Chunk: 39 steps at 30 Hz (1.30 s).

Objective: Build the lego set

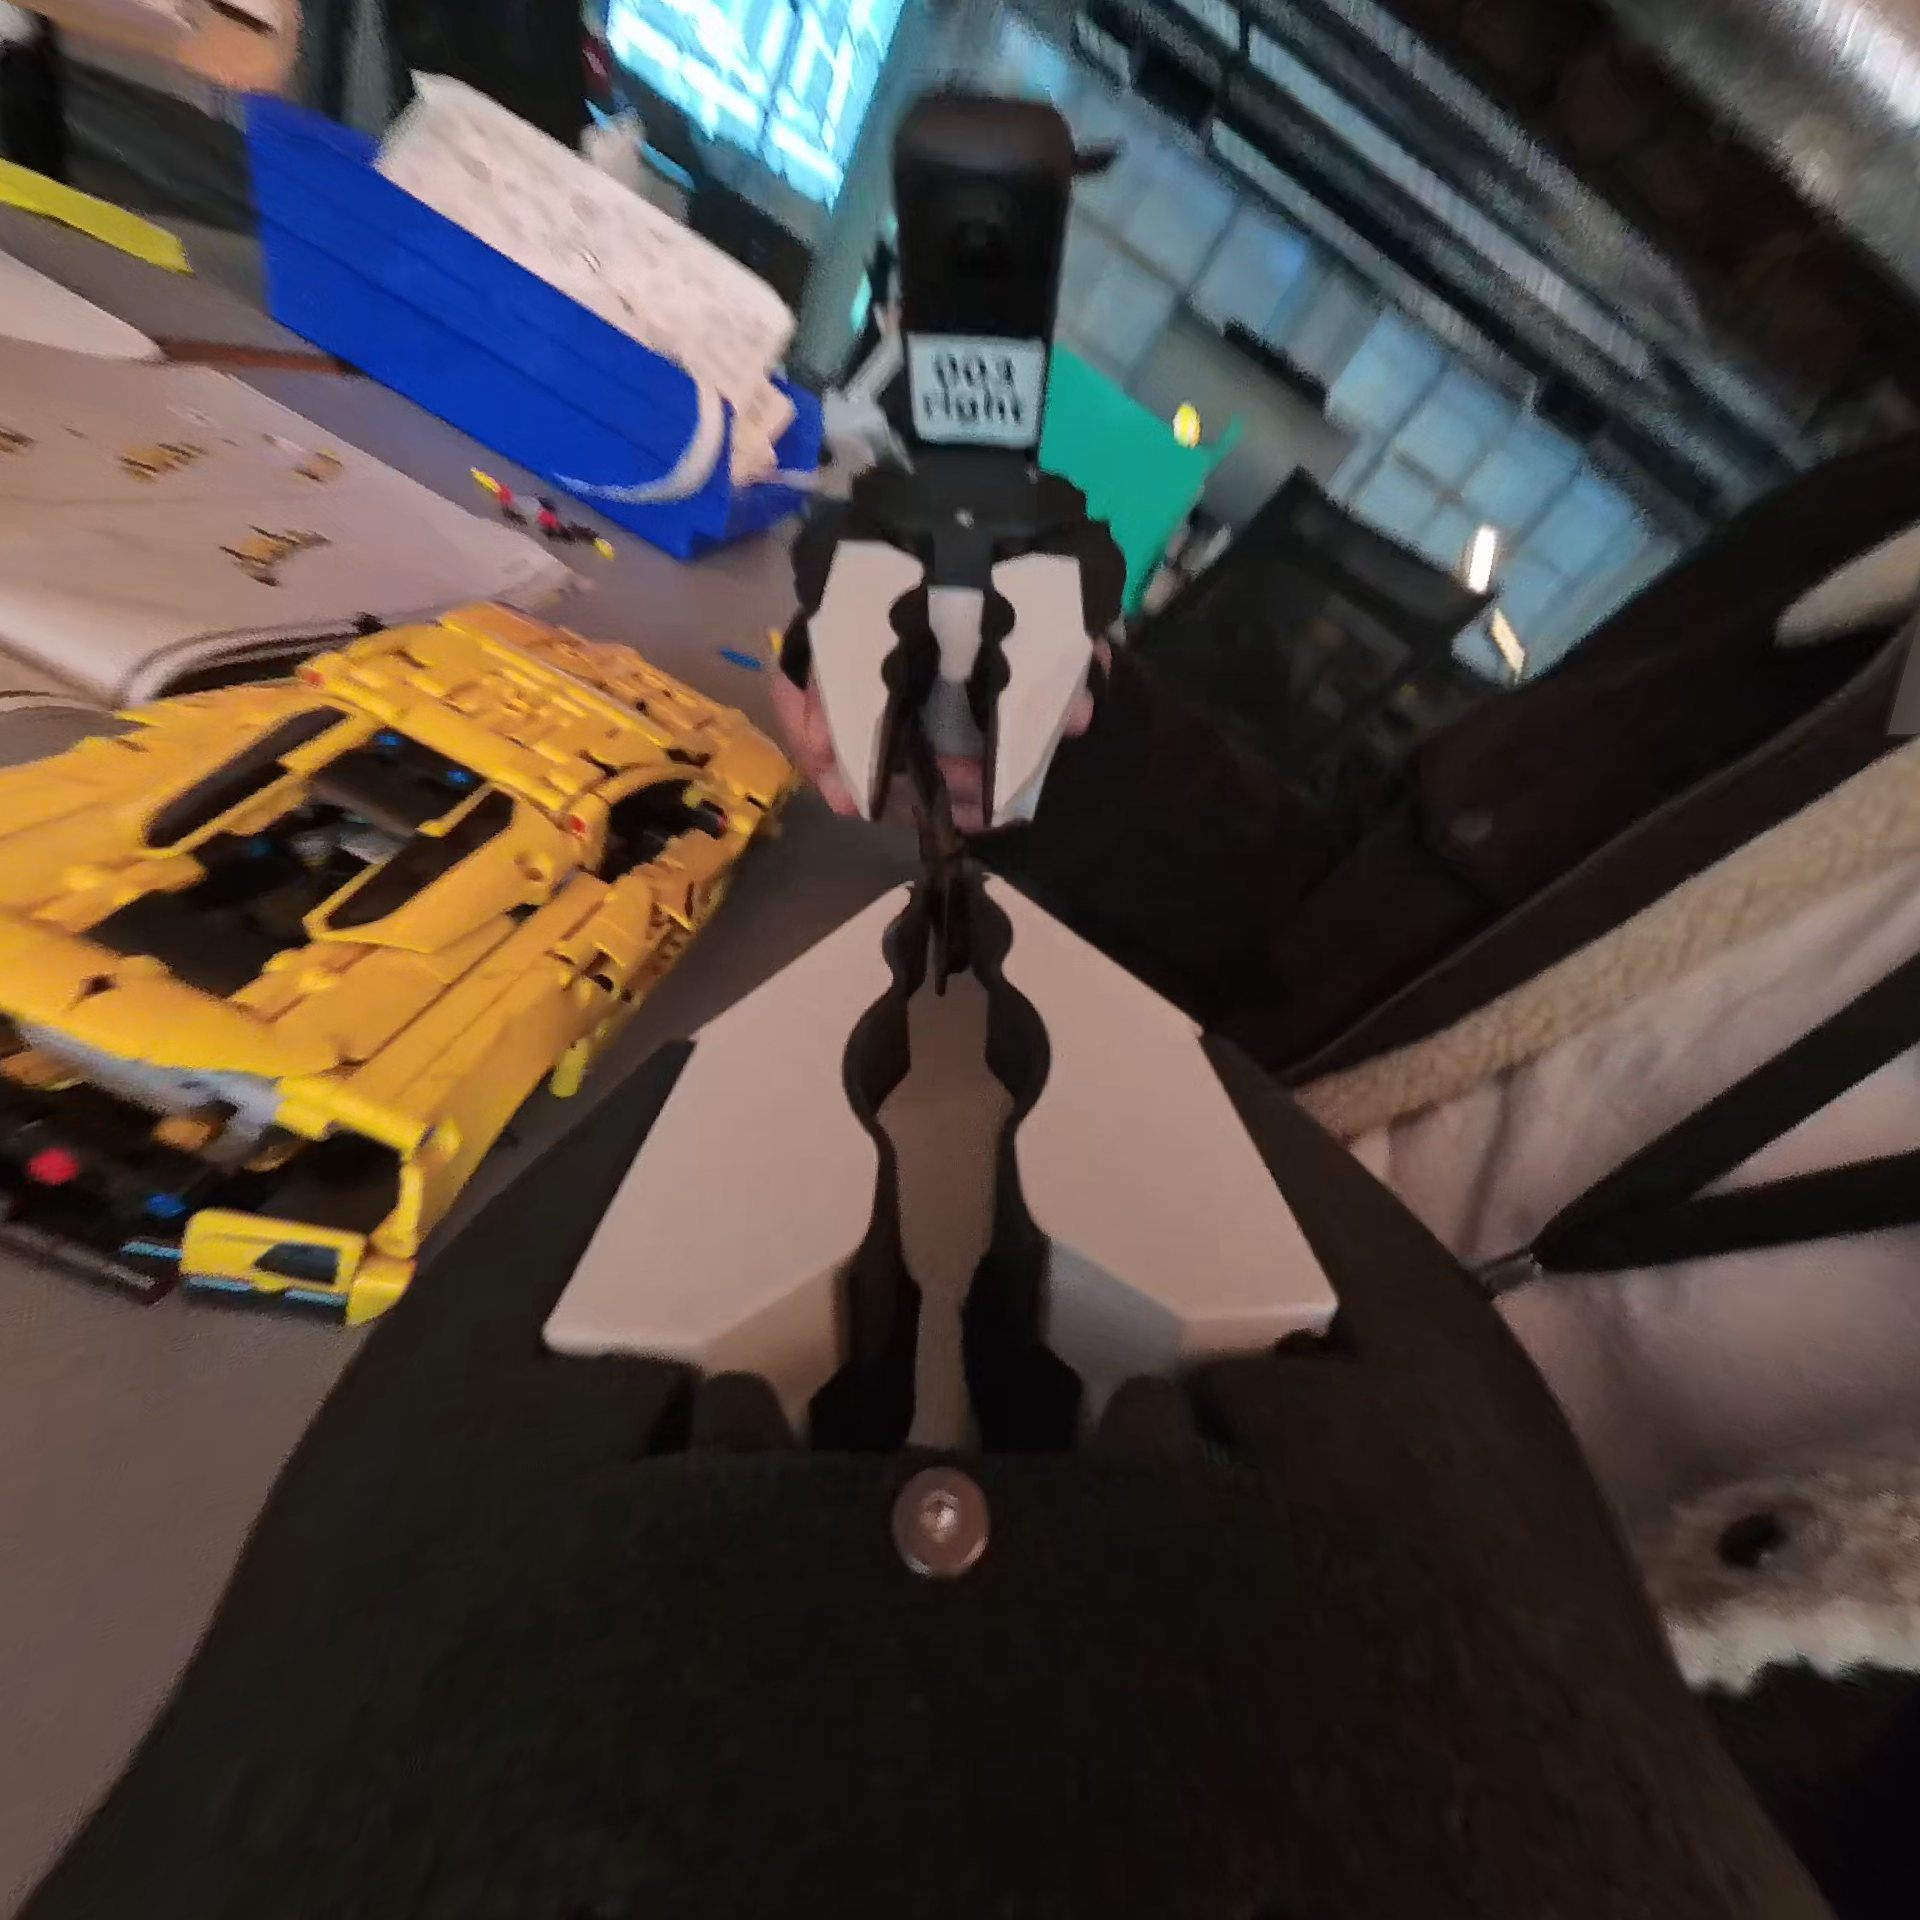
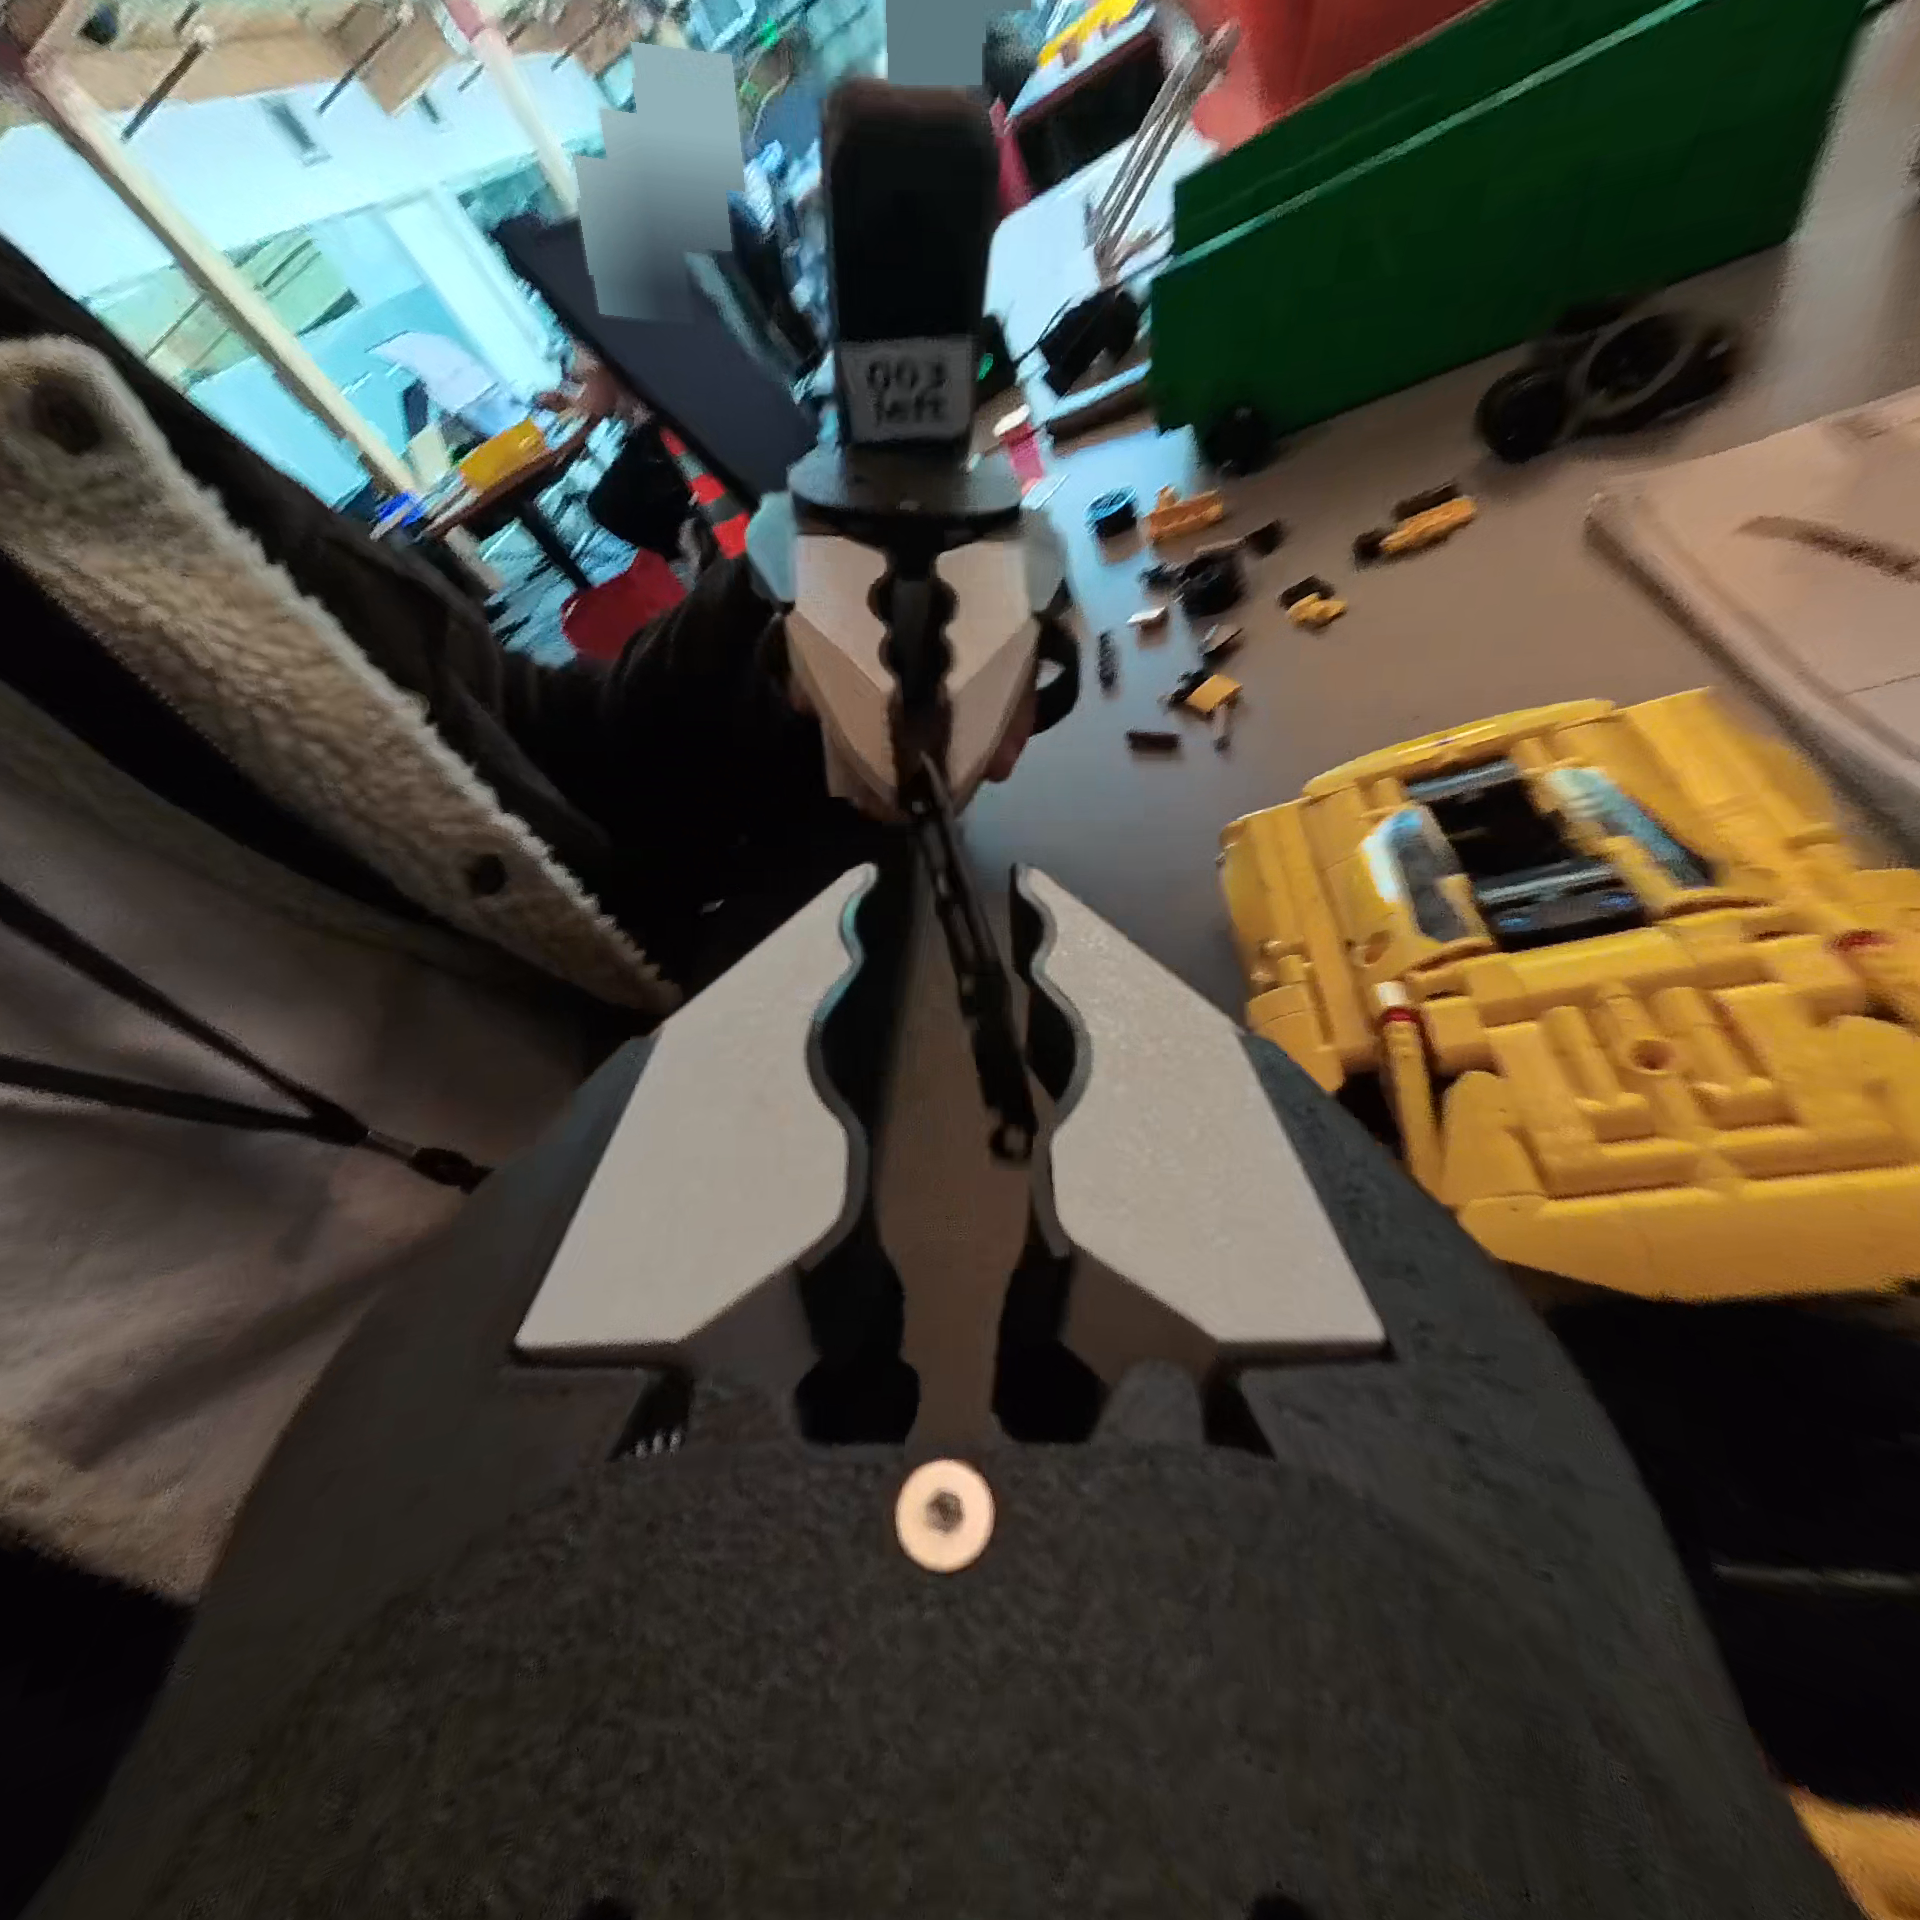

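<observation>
A slim black beam (image 2: 971, 997) is pinched at one end by the left gripper (image 1: 940, 904) – tips pressed together. The right gripper (image 2: 940, 883) is spread around it, above the table (image 1: 156, 1455). The yellow car (image 1: 343, 914) is seen nearby.

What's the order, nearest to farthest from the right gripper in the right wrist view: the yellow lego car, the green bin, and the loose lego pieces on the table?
From the right gripper:
1. Yellow lego car, close by on the right side.
2. Loose lego pieces, scattered on the table beyond the car, toward the middle.
3. Green bin, at the far upper right, behind the pieces.

Car model (image 2: 1590, 997) on table (image 2: 1455, 623); loose pieces (image 2: 1205, 623) lie behind it.
</observation>
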Motion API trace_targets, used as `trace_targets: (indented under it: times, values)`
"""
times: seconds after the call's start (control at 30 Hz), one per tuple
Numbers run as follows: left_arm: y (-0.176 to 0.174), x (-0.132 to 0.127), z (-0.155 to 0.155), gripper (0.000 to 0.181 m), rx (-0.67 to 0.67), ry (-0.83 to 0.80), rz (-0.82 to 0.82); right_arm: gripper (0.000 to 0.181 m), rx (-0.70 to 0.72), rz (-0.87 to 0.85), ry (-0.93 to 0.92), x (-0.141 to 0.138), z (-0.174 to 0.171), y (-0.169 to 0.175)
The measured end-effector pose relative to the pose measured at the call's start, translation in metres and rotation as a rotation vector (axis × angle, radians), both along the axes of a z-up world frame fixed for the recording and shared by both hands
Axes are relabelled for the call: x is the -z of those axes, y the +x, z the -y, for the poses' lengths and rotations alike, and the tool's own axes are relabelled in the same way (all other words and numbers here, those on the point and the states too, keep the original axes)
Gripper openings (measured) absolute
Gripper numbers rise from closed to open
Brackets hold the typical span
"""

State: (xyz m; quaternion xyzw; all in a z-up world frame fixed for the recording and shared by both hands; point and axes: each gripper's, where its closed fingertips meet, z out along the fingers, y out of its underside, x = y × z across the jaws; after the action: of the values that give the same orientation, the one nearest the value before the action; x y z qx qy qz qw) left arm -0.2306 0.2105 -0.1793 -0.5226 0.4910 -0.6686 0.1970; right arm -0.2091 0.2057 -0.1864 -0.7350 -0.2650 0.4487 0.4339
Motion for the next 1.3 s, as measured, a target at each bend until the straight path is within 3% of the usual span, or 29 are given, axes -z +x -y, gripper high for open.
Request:
trace_targets:
  times: [0.1,0.2,0.3,0.57,1.3]
  values:
    - [-0.007,-0.012,-0.033,0.006,-0.161,-0.096,0.067,0.033,0.175,-0.006,0.085,-0.012,-0.022,0.026]
    - [-0.014,-0.013,-0.057,0.006,-0.306,-0.027,0.084,0.04,0.414,0.072,0.242,-0.026,-0.041,0.066]
    - [-0.017,-0.009,-0.064,0.006,-0.356,0.049,0.086,0.031,0.574,0.025,0.264,-0.04,-0.045,0.112]
    - [-0.013,-0.005,-0.053,0.006,-0.308,0.069,0.09,0.033,0.649,-0.175,0.172,-0.042,-0.047,0.147]
    - [-0.014,-0.004,-0.062,0.007,-0.339,0.022,0.086,0.033,0.683,-0.121,0.168,-0.034,-0.051,0.147]
